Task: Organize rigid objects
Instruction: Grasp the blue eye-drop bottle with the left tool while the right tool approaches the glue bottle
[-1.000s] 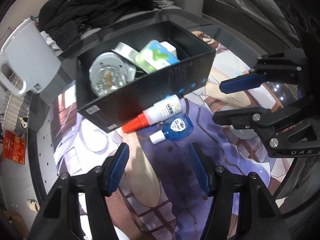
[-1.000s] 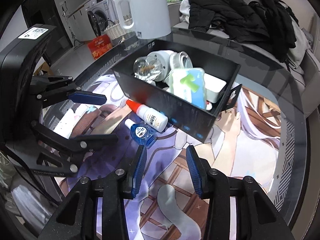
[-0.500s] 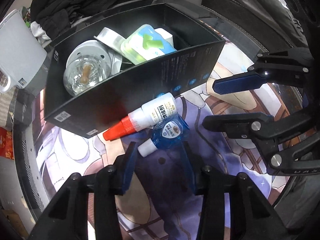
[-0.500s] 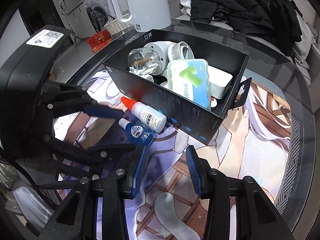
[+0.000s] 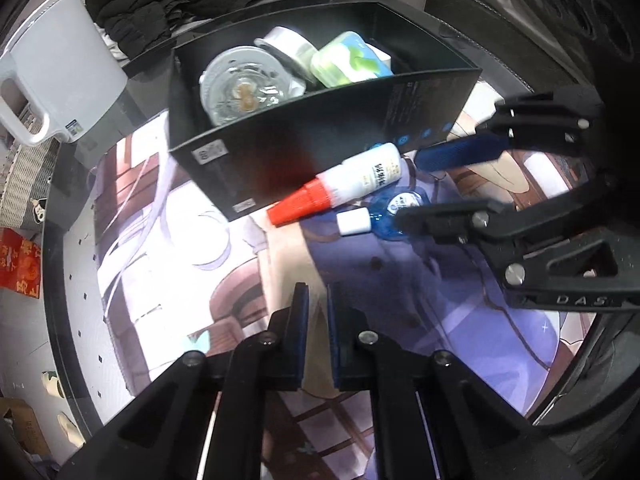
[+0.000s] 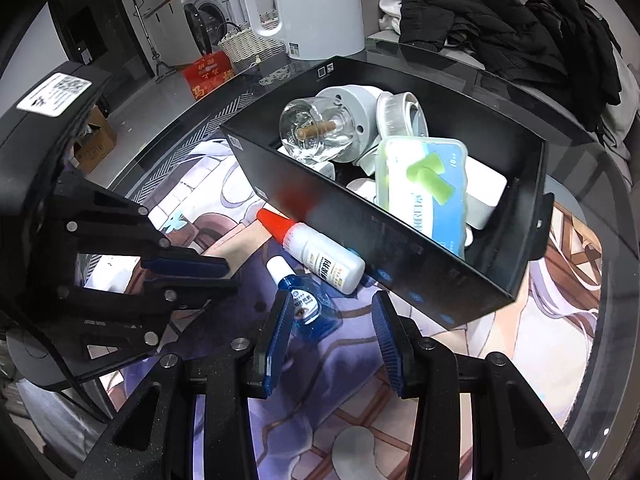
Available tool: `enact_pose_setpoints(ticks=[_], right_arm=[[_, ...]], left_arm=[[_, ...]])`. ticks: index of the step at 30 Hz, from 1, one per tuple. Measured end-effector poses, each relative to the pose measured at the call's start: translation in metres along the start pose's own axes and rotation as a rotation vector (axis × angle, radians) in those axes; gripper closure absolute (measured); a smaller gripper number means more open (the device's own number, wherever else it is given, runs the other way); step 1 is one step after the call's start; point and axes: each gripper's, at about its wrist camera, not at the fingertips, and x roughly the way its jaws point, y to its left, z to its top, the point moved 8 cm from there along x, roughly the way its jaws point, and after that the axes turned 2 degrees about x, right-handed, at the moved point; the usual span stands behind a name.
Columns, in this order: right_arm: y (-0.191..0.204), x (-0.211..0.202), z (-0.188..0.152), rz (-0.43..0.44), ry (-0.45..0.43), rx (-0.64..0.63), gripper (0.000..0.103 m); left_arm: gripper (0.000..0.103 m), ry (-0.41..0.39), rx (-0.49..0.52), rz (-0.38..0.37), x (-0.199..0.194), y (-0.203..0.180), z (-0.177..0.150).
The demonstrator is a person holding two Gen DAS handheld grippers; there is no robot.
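On right gripper (image 5: 448, 184) "DAS", fingers apart; left gripper (image 5: 317, 316) fingers together.

"DAS" on the right tool (image 5: 456, 184); other labels illegible.

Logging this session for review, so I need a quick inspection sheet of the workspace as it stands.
Surface: round glass table over an anime-print mat.
Job's things: black box holding a glass bulb and a green-blue case; white bottle with red cap and blue bottle lie on the mat beside the box.
Clutter: white kettle.
Grippers: left tongs nearly shut, holding nothing; right tongs open around the blue bottle.
Cables: nothing seen.
Surroundings: dark coats on a sofa, washing machine, wicker basket.
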Motion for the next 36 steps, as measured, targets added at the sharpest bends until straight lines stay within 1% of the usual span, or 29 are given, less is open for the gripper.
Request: enact_pose_setpoints(ticks=[3, 5, 6, 7, 8, 9, 13, 16, 18, 21, 24, 26, 27, 28, 29, 32, 36], right_arm=[[0.007, 0.008, -0.002, 0.042, 0.024, 0.016, 0.061], [0.018, 0.010, -0.008, 0.113, 0.041, 0.017, 0.061], [0.024, 0.010, -0.010, 0.146, 0.049, 0.012, 0.061], [0.028, 0.008, -0.010, 0.157, 0.049, 0.006, 0.061], [0.030, 0.006, -0.010, 0.157, 0.043, -0.003, 0.061], [0.031, 0.003, -0.009, 0.145, 0.035, -0.014, 0.061], [0.020, -0.007, -0.004, 0.072, -0.003, -0.020, 0.061], [0.007, -0.014, -0.002, 0.030, -0.021, -0.010, 0.061], [-0.005, -0.018, -0.002, 0.009, -0.031, 0.005, 0.061], [-0.015, -0.019, -0.006, 0.003, -0.035, 0.030, 0.061], [-0.020, -0.017, -0.006, -0.006, -0.035, 0.041, 0.061], [-0.024, -0.020, -0.004, -0.003, -0.038, 0.044, 0.061], [-0.026, -0.020, -0.004, -0.003, -0.039, 0.044, 0.061], [-0.026, -0.020, -0.003, -0.002, -0.040, 0.045, 0.061], [-0.026, -0.020, -0.003, 0.002, -0.039, 0.046, 0.061], [-0.024, -0.018, -0.003, 0.006, -0.034, 0.039, 0.061], [-0.014, -0.012, 0.001, 0.013, -0.031, 0.020, 0.061]], left_arm=[[0.093, 0.001, -0.023, 0.007, -0.001, 0.009, -0.001], [0.090, -0.001, -0.041, 0.005, -0.002, 0.013, 0.000], [0.083, -0.002, -0.049, 0.003, -0.003, 0.015, 0.000], [0.077, -0.005, -0.056, -0.002, -0.002, 0.015, 0.003], [0.062, -0.011, -0.064, -0.007, -0.003, 0.013, 0.006], [0.053, -0.020, -0.069, -0.009, -0.005, 0.011, 0.008], [0.053, -0.016, -0.085, -0.047, -0.002, 0.001, 0.021], [0.053, 0.003, -0.105, -0.088, 0.005, -0.008, 0.031], [0.053, 0.015, -0.119, -0.098, 0.010, -0.012, 0.037], [0.053, 0.032, -0.129, -0.088, 0.014, -0.019, 0.040], [0.053, 0.031, -0.135, -0.072, 0.015, -0.019, 0.043], [0.053, 0.034, -0.121, -0.058, 0.018, -0.019, 0.045], [0.056, 0.033, -0.108, -0.052, 0.019, -0.019, 0.046], [0.061, 0.032, -0.097, -0.029, 0.019, -0.018, 0.045], [0.071, 0.030, -0.091, 0.003, 0.018, -0.021, 0.041], [0.072, 0.034, -0.096, -0.017, 0.015, -0.016, 0.035], [0.072, 0.035, -0.123, -0.007, 0.013, 0.004, 0.024]])
